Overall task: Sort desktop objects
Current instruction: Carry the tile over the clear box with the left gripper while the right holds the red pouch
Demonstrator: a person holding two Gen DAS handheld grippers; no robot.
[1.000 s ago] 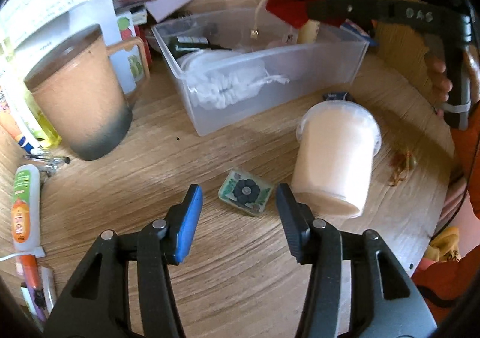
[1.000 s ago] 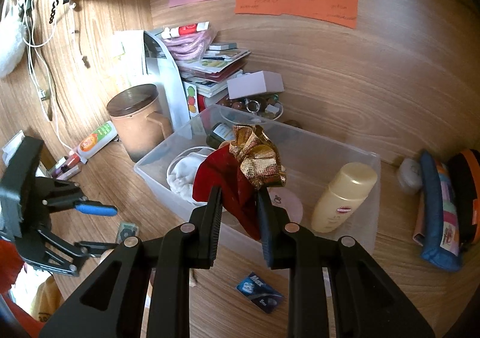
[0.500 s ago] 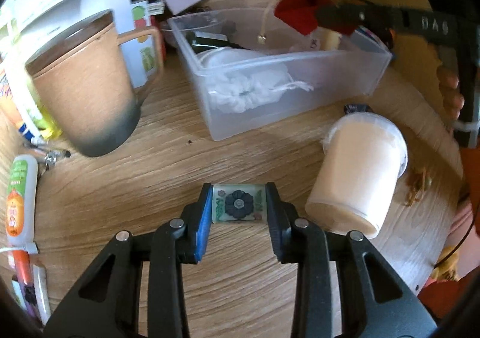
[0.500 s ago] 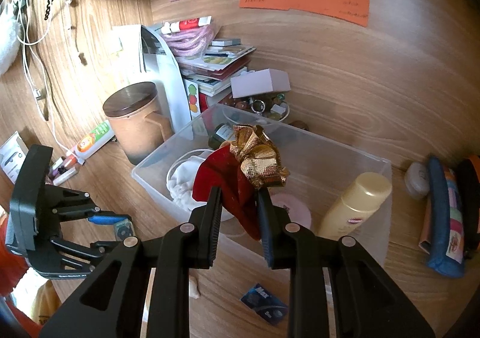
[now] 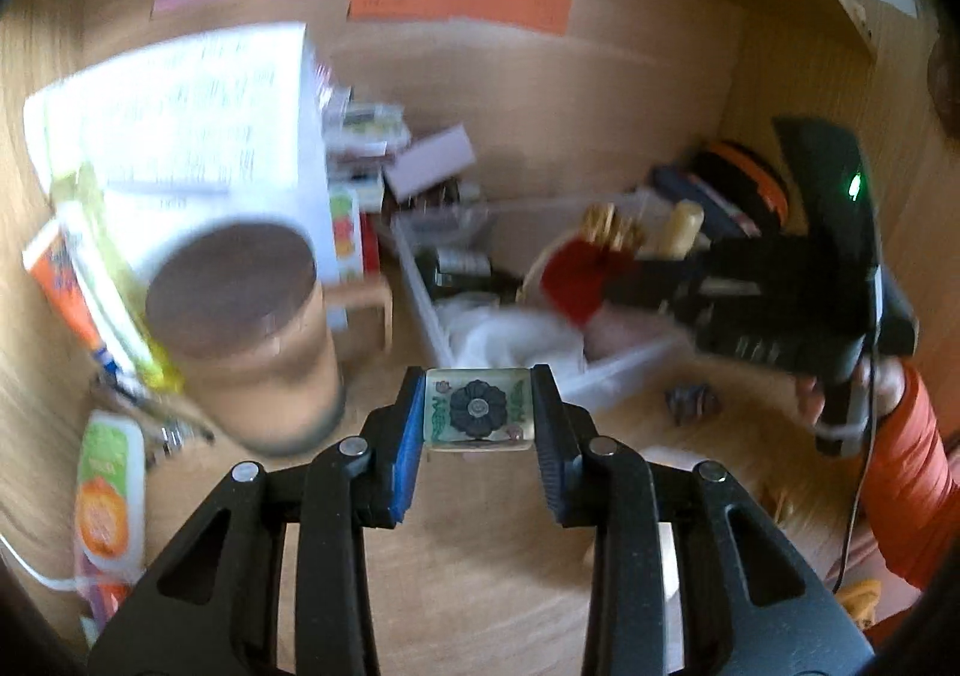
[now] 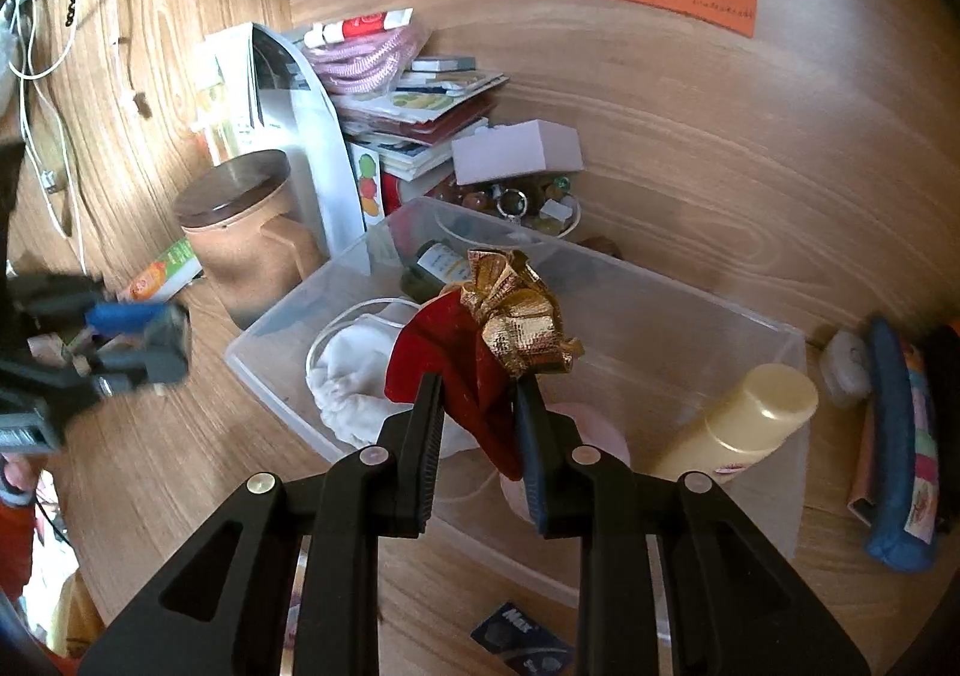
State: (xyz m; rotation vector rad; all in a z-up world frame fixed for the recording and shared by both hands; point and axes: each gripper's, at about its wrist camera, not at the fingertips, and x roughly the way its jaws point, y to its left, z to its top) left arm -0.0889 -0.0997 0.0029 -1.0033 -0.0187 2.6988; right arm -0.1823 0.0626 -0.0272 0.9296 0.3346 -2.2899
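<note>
Holding white pouch (image 6: 354, 382), dark bottle (image 6: 435, 268), cream bottle (image 6: 744, 418): clear bin (image 6: 690, 316) beyond both jaws. Right gripper (image 6: 478, 400) clamps red pouch (image 6: 444, 352); left gripper (image 5: 478, 406) clamps flower tile (image 5: 478, 407); left view blurred.

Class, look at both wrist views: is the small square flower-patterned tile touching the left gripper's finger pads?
Touching. The left wrist view shows the small square flower-patterned tile clamped between the left gripper, both pads pressed against its sides.

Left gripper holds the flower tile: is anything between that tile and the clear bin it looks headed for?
Nothing sits on the desk between them, but over the clear bin the right gripper hangs with the red pouch in its fingers, crowding the opening. The flower tile is gripped by the left gripper just short of the bin's near corner.
</note>
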